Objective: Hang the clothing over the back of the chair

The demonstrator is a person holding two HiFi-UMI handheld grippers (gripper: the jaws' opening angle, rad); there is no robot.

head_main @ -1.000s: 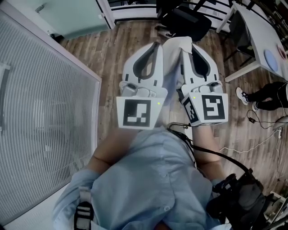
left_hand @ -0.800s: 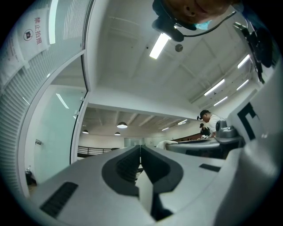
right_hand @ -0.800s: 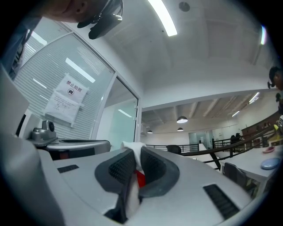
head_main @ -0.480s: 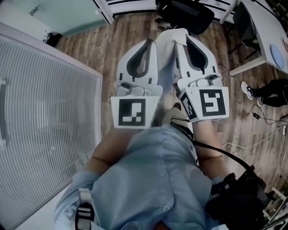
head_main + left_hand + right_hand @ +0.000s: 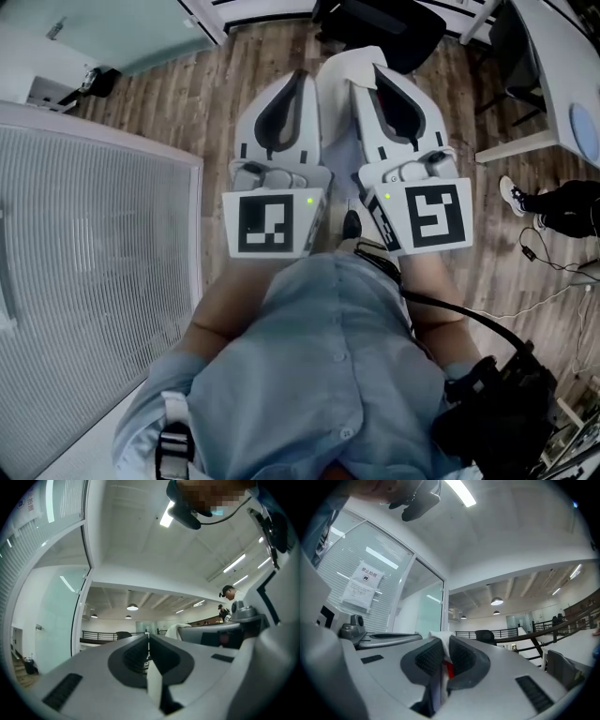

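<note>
1. Light-blue buttoned shirt [image 5: 328, 375] of the person fills the bottom of the head view. A glass wall with white blinds [image 5: 94, 281] is at the left of it.
2. White plastic left tongs [image 5: 300, 77] and white plastic right tongs [image 5: 375, 70] are held side by side and close together. Both point forward above the brown wooden plank floor [image 5: 187, 103].
3. The left tongs are pressed together. In the left gripper view a thin white strip of fabric sits in the narrow gap between the jaws.
4. The right tongs are also pressed together, and they pinch a fold of the white fabric clothing [image 5: 345, 67]. In the right gripper view the fabric sticks up between the dark ribbed pads, with a small red part just under it.
5. The clothing hangs in the air between the two tongs and reaches a little past their tips. It is not laid on the chair.
6. A black office chair [image 5: 380, 23] stands beyond the tips, at the top edge of the head view.
7. A white surface [image 5: 548, 66] is at the far right.
</note>
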